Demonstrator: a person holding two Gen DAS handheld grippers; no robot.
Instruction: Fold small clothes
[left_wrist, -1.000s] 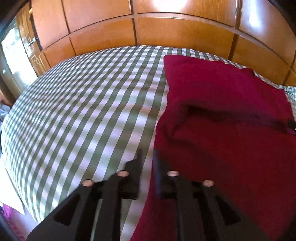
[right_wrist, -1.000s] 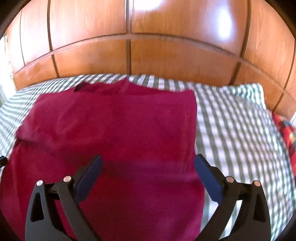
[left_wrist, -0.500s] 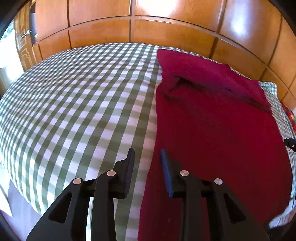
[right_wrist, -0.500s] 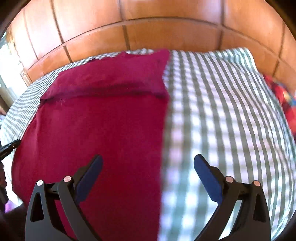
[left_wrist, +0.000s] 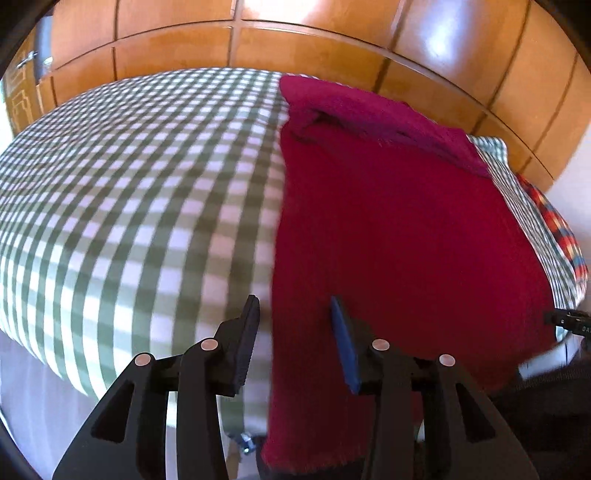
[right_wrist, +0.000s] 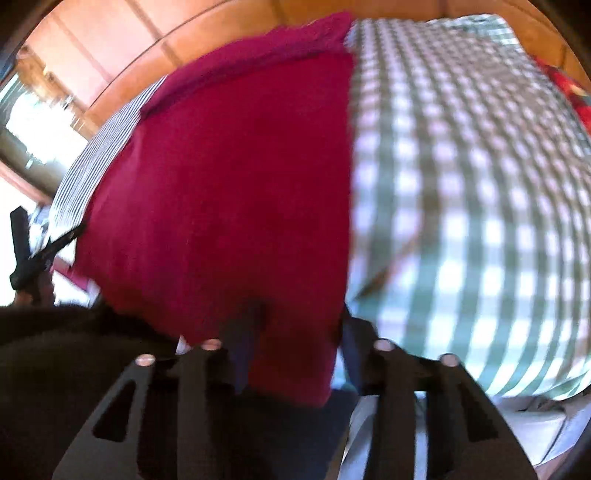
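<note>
At the bed's (left_wrist: 129, 192) near edge the red garment (left_wrist: 388, 229) lies flat — its hem corners are now straddled: left tool (left_wrist: 295, 332) partly widened, right tool (right_wrist: 295, 354) just narrowed, grip unconfirmed — a fold seems imminent.

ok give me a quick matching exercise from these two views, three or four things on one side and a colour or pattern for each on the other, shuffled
Things:
1. garment
2. bed sheet
3. wall panels
4. cloth at the bed's far edge

Looks:
a. glossy orange-brown wood
b. plain dark red
c. red, blue and yellow plaid
d. green and white check

Pairs: 1-b, 2-d, 3-a, 4-c
</note>
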